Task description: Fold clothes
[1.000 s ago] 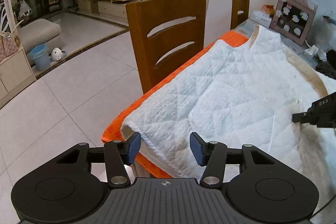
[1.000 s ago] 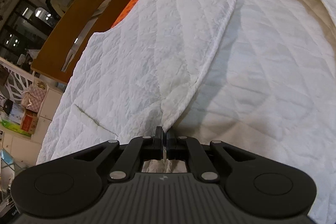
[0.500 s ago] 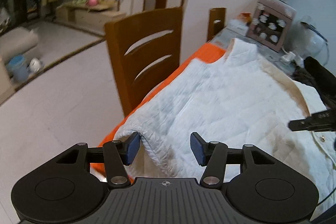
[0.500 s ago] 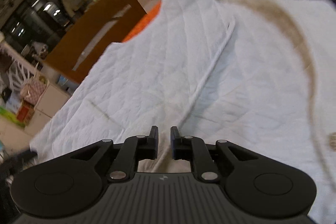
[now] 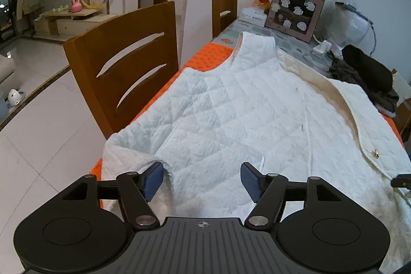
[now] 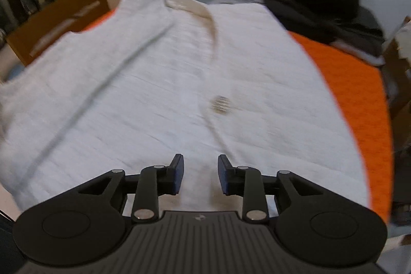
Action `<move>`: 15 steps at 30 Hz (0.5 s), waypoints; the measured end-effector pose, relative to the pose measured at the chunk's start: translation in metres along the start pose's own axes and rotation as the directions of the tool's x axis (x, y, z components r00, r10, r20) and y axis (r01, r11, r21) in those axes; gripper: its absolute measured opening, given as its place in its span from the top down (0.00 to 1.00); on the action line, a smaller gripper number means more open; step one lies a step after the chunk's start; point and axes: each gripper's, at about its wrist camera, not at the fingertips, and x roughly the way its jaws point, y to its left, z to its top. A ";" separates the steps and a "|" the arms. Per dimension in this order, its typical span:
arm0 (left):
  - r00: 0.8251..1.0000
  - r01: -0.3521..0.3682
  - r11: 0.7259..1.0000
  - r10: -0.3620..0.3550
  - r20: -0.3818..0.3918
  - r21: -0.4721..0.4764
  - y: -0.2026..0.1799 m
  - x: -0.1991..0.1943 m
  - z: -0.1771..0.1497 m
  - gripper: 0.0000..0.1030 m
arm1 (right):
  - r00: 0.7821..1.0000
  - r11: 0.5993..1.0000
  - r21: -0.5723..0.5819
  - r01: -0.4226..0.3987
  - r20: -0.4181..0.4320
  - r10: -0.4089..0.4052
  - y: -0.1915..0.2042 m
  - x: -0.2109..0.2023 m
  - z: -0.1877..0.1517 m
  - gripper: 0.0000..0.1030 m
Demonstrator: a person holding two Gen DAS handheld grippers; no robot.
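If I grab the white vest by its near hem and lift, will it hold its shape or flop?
Probably flop: the vest lies limp on the orange cloth, its near corner already curled over. The quilting suggests some body, so folds may be soft rather than crisp. It looks light. The gold button side may hang slightly lower.

Wooden chair (image 5: 123, 73) beside orange table cover (image 5: 208, 60) — water dispenser (image 5: 298, 9) (far end) behind.
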 end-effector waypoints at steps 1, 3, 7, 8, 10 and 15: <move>1.000 -0.013 1.000 0.013 -0.002 -0.004 -0.001 0.000 -0.001 0.30 | 1.000 1.000 -0.022 0.021 0.001 -0.021 -0.003 0.001 -0.003 0.64; 0.999 -0.039 0.999 0.039 -0.002 -0.015 -0.002 -0.001 -0.002 0.30 | 0.998 0.995 -0.075 0.065 0.005 -0.065 -0.010 0.002 -0.007 0.64; 0.996 -0.089 0.995 0.089 -0.002 -0.048 -0.001 -0.010 -0.007 0.30 | 0.994 0.972 -0.209 0.107 0.004 -0.109 -0.011 0.012 -0.010 0.63; 0.995 -0.100 0.993 0.100 -0.002 -0.055 0.000 -0.013 -0.008 0.29 | 0.994 0.962 -0.250 0.108 0.001 -0.112 -0.009 0.016 -0.011 0.62; 0.993 -0.119 0.990 0.119 -0.003 -0.070 -0.001 -0.020 -0.013 0.29 | 0.993 0.941 -0.317 0.115 -0.001 -0.121 -0.005 0.023 -0.011 0.62; 0.988 -0.156 0.982 0.157 -0.001 -0.110 -0.003 -0.039 -0.026 0.29 | 0.990 0.901 -0.413 0.132 0.013 -0.139 0.002 0.033 -0.010 0.92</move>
